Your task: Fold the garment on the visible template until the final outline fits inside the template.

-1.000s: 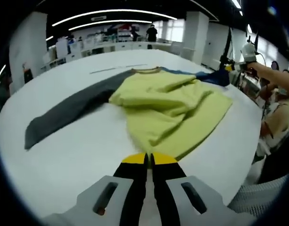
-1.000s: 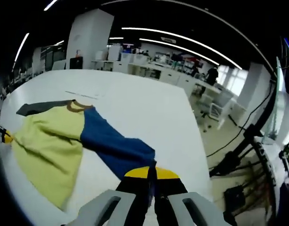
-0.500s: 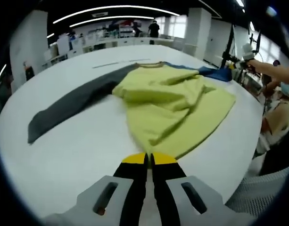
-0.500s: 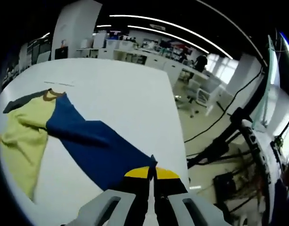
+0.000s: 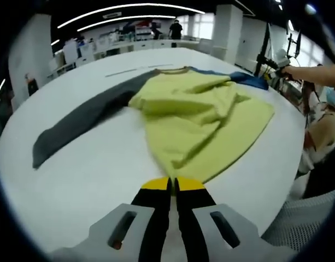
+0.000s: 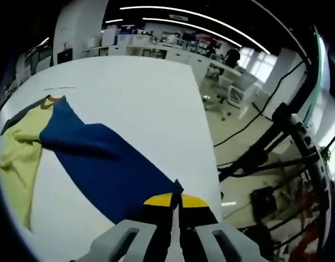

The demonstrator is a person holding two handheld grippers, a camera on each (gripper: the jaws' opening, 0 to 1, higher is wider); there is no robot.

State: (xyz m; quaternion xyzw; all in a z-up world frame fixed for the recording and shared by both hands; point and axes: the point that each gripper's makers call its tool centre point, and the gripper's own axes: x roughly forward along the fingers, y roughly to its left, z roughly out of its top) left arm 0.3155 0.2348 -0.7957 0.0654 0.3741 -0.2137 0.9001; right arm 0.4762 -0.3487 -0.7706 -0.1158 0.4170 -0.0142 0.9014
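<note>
Tightly closed jaws on blue sleeve (image 6: 110, 164)

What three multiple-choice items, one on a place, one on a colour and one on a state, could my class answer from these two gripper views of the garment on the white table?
1. Where does the grey sleeve lie in the left gripper view?
A. Stretched out on the table, left of the yellow-green body
B. Hanging off the table's edge
C. Folded on top of the body

2. What colour is the sleeve gripped by the right gripper?
A. Red
B. Blue
C. White

3. How is the yellow-green body?
A. Rolled into a tube
B. Smooth and flat
C. Rumpled, with folds across it

Answers: 1 A, the grey sleeve runs flat over the table away from the body. 2 B, the blue sleeve ends between its closed jaws. 3 C, ridges and creases cross the body.
</note>
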